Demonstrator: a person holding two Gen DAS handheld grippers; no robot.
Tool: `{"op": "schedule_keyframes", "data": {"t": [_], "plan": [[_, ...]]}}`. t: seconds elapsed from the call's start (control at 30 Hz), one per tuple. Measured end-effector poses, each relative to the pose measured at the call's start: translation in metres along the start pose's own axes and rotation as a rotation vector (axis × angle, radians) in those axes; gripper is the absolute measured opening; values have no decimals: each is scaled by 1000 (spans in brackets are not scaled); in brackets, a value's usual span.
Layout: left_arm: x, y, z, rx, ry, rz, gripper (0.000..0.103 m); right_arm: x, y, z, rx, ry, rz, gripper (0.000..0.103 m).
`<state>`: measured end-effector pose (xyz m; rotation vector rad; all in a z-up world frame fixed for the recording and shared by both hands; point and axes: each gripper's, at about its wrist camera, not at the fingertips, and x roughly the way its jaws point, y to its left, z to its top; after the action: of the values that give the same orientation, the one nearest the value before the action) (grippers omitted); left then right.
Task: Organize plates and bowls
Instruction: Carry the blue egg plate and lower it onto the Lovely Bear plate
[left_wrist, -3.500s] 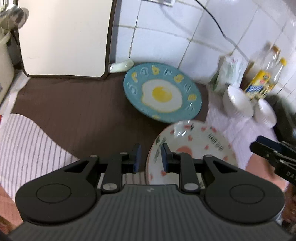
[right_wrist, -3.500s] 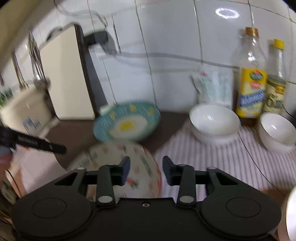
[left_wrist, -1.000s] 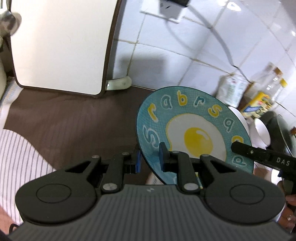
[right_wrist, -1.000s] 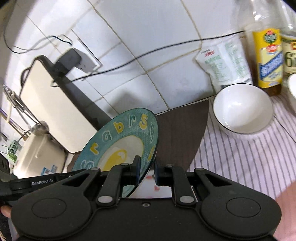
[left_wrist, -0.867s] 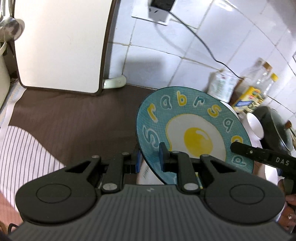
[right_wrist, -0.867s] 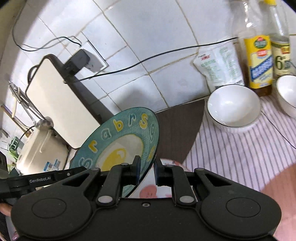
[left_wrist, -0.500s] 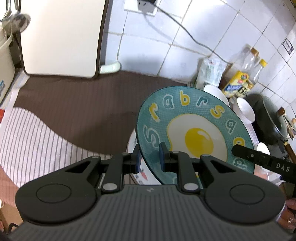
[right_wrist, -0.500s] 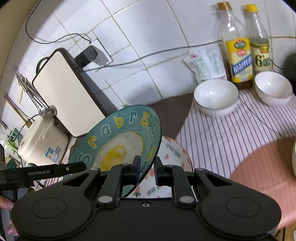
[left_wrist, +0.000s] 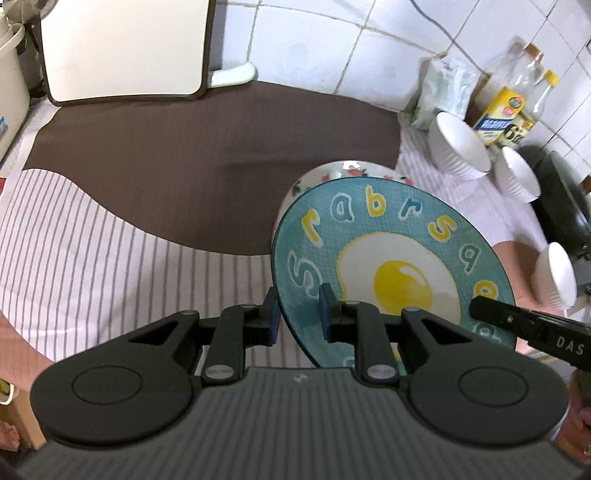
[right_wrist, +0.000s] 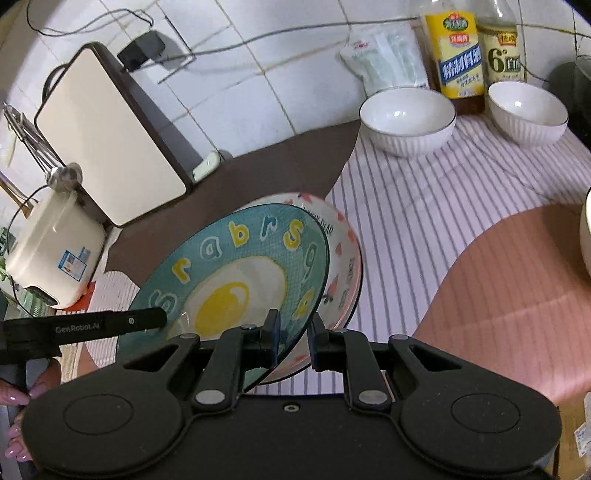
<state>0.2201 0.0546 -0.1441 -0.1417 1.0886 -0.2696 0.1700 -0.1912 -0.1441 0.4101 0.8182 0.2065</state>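
A: Grippers?
B: Left gripper (left_wrist: 297, 309) and right gripper (right_wrist: 293, 334) each clamp opposite rims of the teal fried-egg plate (left_wrist: 391, 258).
A: Plate position?
B: Tilted above the heart-patterned plate (right_wrist: 343, 254) on the striped cloth (right_wrist: 424, 206).

Teal plate (left_wrist: 391, 258): yellow and white letters, fried-egg motif with yellow yolk. Plate beneath (right_wrist: 343, 258): white, pink hearts. Cloth (left_wrist: 92, 236): white with grey stripes, brown patch. Far-right bowls (right_wrist: 406, 118): white.

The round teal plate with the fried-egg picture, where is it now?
The round teal plate with the fried-egg picture is in both views, tilted, its rim between both grippers' fingers, above the white heart-patterned plate.
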Motion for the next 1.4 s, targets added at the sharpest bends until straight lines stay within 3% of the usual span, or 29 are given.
{"op": "schedule_keyframes", "data": {"t": [0.4,0.8,0.97,1.13,1.4], "plan": [[21,1,1,20,38,11,20,16,-5,-2,-4,25,-38,21],[25,3,0,-19,42,1,20,17,15,-3,-153,1,-142,25],[28,0,0,-30,46,15,21,19,16,-6,-188,-5,-161,29],[31,-3,-2,-60,35,33,22,22,28,-14,-296,-33,-232,37],[33,-14,-5,-48,4,95,22,29,26,-15,-318,-70,-242,38]]}}
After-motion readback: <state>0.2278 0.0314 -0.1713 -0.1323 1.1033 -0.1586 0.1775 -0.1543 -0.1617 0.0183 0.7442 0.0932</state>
